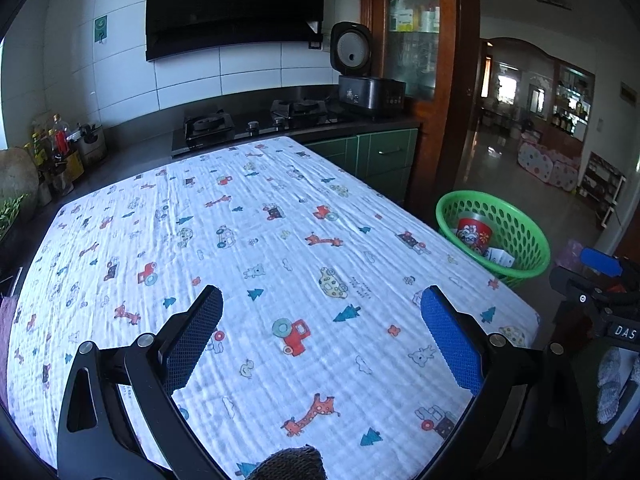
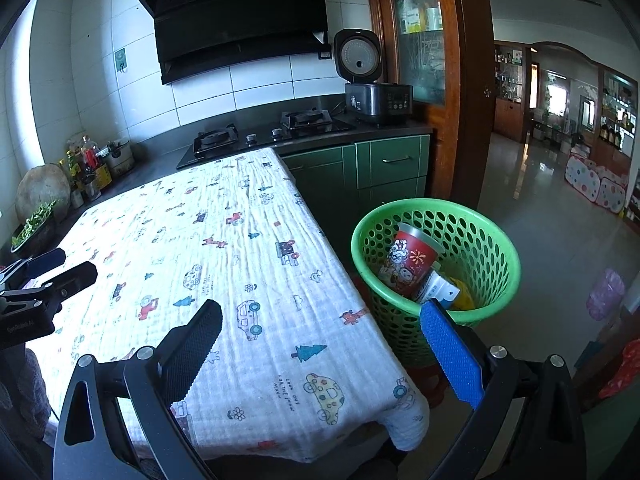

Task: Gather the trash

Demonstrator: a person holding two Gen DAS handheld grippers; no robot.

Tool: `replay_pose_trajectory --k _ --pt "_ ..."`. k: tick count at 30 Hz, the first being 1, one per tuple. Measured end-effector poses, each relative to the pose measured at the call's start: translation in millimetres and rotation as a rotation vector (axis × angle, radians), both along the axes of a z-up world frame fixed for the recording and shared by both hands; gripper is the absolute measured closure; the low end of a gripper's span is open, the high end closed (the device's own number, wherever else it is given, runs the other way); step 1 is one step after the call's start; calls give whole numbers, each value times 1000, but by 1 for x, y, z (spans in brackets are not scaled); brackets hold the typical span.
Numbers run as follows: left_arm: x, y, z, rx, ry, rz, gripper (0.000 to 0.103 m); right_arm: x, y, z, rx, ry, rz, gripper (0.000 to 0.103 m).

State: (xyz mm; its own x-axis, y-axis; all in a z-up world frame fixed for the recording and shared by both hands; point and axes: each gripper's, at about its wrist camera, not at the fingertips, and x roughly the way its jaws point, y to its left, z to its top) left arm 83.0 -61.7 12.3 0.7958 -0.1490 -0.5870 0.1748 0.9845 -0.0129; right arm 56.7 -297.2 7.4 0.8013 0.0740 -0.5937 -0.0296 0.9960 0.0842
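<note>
Above the patterned tablecloth, both tongs, left and right, gape wide, gripping nothing.

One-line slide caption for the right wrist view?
Open right tongs over patterned tablecloth; green basket holds red cup.

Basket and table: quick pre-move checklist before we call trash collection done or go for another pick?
1. Left claw empty and open: ok, nothing between its fingers.
2. Right claw empty and open: ok.
3. Trash inside the basket: ok, a red cup lies tilted in it with a white carton and a yellow wrapper.
4. Tablecloth free of trash: ok in both views.
5. Basket upright beside the table: ok.
6. Floor free of stray trash: cannot tell, a pink object sits past the basket, too blurred to identify.
</note>
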Motion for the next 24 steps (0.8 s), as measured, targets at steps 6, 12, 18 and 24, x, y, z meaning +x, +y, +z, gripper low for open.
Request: replay_pose_trajectory --k 6,12,18,24 --pt "0 0 0 3 1 0 5 -2 0 1 -5 -1 -1 7" --pt "0 -1 2 1 2 -3 5 -2 0 3 -9 -2 -5 7" --pt "0 -1 4 -3 -3 -1 5 -4 3 5 -21 -8 -1 7" --pt "-2 1 6 -7 -19 6 5 -4 8 8 -34 -19 10 7"
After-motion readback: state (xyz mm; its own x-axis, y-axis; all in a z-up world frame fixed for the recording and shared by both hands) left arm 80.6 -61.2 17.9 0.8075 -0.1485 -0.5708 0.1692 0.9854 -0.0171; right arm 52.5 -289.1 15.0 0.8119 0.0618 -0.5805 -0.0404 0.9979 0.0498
